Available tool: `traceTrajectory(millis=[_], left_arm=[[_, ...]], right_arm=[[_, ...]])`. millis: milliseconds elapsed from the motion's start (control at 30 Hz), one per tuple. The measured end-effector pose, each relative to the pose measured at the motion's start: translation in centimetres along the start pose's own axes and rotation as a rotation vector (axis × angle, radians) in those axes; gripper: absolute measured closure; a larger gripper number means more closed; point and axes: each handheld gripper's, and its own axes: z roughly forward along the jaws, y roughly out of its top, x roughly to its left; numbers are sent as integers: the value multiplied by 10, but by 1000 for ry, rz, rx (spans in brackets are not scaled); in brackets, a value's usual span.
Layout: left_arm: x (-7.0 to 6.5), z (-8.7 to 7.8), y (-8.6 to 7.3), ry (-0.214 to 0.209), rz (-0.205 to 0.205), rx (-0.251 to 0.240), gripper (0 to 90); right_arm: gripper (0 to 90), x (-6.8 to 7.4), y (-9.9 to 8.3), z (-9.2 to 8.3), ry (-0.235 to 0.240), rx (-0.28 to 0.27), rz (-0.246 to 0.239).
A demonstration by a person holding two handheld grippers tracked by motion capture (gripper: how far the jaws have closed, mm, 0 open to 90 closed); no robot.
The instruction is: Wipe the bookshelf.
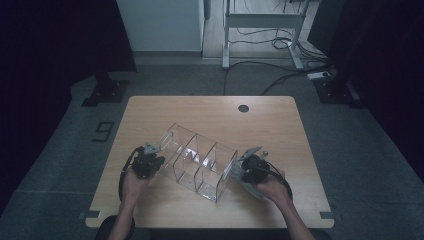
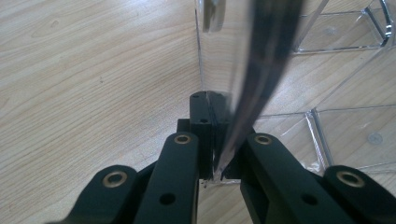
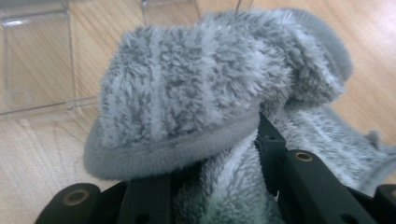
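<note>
A clear plastic organizer (image 1: 197, 160) with several compartments lies tilted across the middle of the wooden table. My left gripper (image 1: 152, 159) is shut on the thin clear wall at its left end; in the left gripper view the jaws pinch the edge of the organizer wall (image 2: 233, 70) between the black pads (image 2: 201, 126). My right gripper (image 1: 239, 170) sits at the organizer's right end and is shut on a fluffy grey cloth (image 3: 196, 88), which bunches over the jaws. The cloth (image 1: 231, 172) rests against the organizer's right side.
The table (image 1: 210, 110) has a round cable hole (image 1: 243, 108) near its far edge. Bare wood lies behind the organizer and along the front edge. Beyond the table are a grey floor, a desk frame (image 1: 260, 30) and cables.
</note>
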Motion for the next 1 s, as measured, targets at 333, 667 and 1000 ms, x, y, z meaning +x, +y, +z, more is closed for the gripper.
traceTrajectory(millis=[333, 667, 1000], left_arm=[[-1, 1, 0, 9, -11, 0, 865], [-5, 1, 1, 41, -20, 7, 867], [-5, 2, 1, 45, -24, 7, 867]], right_arm=[[648, 1, -2, 6, 17, 6, 3], [646, 18, -5, 2, 24, 13, -52], [645, 33, -7, -1, 65, 10, -92]])
